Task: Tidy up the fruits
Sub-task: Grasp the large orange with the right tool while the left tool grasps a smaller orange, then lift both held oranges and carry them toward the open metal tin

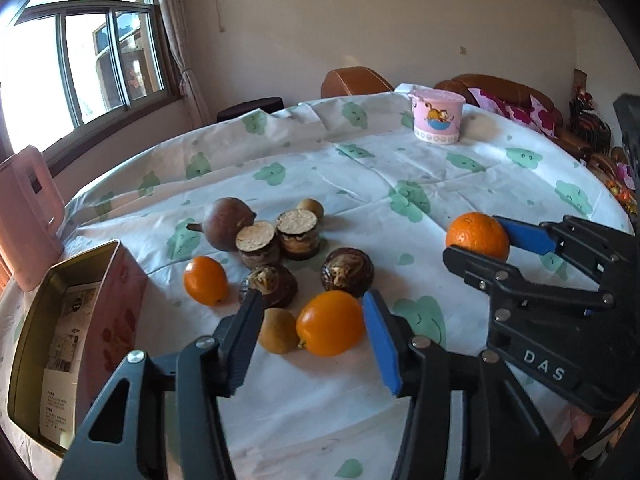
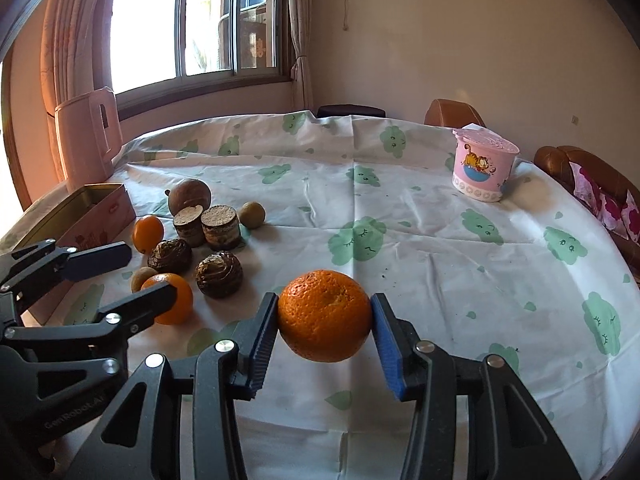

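Orange (image 2: pixel 324 316): pinched between the right gripper (image 2: pixel 325 334) pads on the tablecloth (image 2: pixel 440 260). Left gripper (image 1: pixel 310 332): fingers spread around a small orange fruit (image 1: pixel 330 323), not pressed; remaining fruits clustered beside the tin (image 1: pixel 60 320).

A lived-in home room: curtained window (image 2: pixel 192 24), cloth-covered round table (image 2: pixel 440 240), brown leather sofa (image 1: pixel 500 88) with floral cushions.

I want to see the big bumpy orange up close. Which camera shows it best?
The right wrist view: the orange sits large and whole in the middle, pinched between the right gripper pads. The left wrist view shows it smaller, off to the right, partly hidden behind a finger of that gripper.
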`<state>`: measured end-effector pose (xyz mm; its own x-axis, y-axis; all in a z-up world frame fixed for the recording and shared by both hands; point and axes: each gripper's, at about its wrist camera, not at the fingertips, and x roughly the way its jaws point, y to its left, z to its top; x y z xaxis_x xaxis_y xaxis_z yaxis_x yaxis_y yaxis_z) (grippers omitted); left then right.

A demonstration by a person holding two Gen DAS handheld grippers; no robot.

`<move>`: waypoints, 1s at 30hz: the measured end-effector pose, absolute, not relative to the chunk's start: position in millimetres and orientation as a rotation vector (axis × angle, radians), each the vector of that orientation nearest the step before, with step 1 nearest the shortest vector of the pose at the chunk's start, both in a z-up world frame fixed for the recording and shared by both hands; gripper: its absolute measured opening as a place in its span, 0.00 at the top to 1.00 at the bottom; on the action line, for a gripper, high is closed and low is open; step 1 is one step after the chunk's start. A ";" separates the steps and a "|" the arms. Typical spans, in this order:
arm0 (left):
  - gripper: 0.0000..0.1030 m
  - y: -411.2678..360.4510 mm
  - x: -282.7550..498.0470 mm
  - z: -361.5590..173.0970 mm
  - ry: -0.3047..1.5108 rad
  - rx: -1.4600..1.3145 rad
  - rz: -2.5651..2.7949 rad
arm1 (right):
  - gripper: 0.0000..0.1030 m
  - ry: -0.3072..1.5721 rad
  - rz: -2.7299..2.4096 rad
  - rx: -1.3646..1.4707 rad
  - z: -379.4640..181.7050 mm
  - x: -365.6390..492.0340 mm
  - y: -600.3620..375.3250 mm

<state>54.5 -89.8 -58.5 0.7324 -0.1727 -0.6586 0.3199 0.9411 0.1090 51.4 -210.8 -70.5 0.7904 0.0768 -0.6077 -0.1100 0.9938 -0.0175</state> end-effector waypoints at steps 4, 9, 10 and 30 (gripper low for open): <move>0.53 -96.9 60.7 -60.9 0.738 0.223 -0.294 | 0.53 0.653 0.104 -0.050 -71.2 51.7 -211.1; 0.61 -100.2 63.1 -68.3 0.772 0.237 -0.304 | 0.53 0.657 0.098 -0.057 -72.2 52.9 -209.5; 0.61 -99.4 64.3 -71.0 0.786 0.230 -0.312 | 0.53 0.657 0.100 -0.056 -72.2 53.0 -209.3; 0.63 -71.2 51.6 -56.4 0.657 0.081 -0.303 | 0.53 0.554 0.136 -0.068 -66.8 40.7 -209.2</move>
<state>51.6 -71.2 -56.4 0.7500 -0.2512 -0.6119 0.3023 0.9530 -0.0206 40.7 -209.2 -66.8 0.8416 0.1101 -0.5287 -0.1468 0.9888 -0.0279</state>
